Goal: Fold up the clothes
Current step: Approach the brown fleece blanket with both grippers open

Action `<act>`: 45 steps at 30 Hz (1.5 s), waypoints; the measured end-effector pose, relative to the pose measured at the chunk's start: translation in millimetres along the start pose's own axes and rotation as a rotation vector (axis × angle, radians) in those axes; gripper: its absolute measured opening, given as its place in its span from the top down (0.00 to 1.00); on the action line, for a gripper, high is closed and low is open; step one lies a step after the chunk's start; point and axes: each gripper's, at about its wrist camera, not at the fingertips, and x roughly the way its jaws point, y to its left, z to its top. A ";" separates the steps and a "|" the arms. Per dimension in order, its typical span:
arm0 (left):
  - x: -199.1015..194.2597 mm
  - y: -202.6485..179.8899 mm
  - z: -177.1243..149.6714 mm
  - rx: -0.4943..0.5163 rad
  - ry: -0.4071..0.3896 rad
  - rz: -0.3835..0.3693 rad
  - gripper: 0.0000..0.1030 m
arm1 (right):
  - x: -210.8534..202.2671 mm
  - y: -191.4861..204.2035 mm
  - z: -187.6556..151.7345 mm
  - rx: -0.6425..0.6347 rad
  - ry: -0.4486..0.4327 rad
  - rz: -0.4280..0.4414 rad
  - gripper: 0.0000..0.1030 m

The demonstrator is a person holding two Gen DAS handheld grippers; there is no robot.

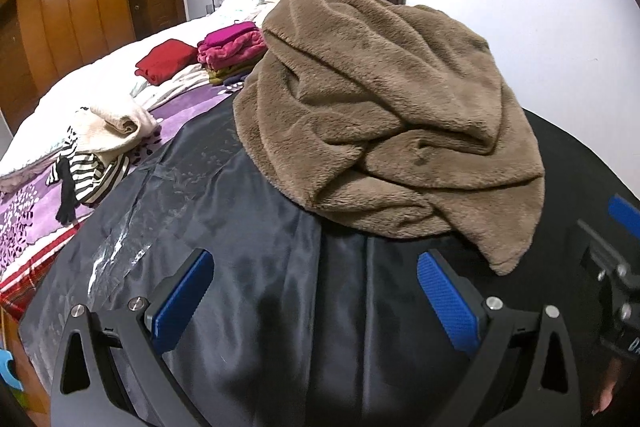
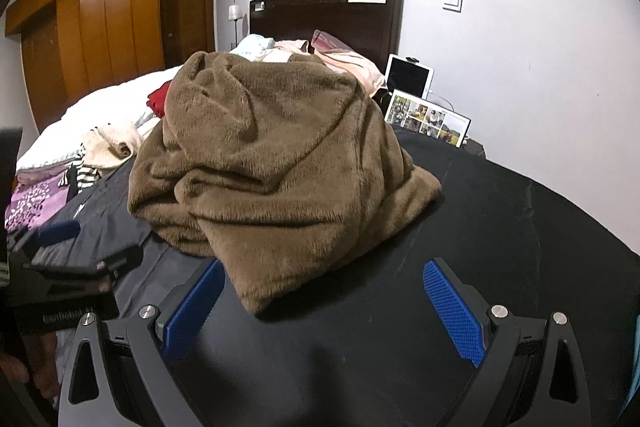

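A crumpled brown fleece garment lies in a heap on a dark cloth spread over the bed. My left gripper hovers open over the dark cloth just in front of the heap, with nothing between its blue pads. In the right wrist view the same brown garment fills the middle. My right gripper stands open, and a low corner of the fleece hangs between its fingers without either pad touching it. Each gripper shows at the edge of the other's view.
Folded clothes sit farther up the bed: a red piece and a pink stack. A cream and striped pile lies at the left. A tablet and a photo frame stand right of the bed. Wooden wardrobes line the left wall.
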 end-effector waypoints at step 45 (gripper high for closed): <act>37.7 31.2 -6.0 -0.110 0.076 0.019 0.01 | 89.4 18.7 10.4 0.000 0.126 -0.029 0.02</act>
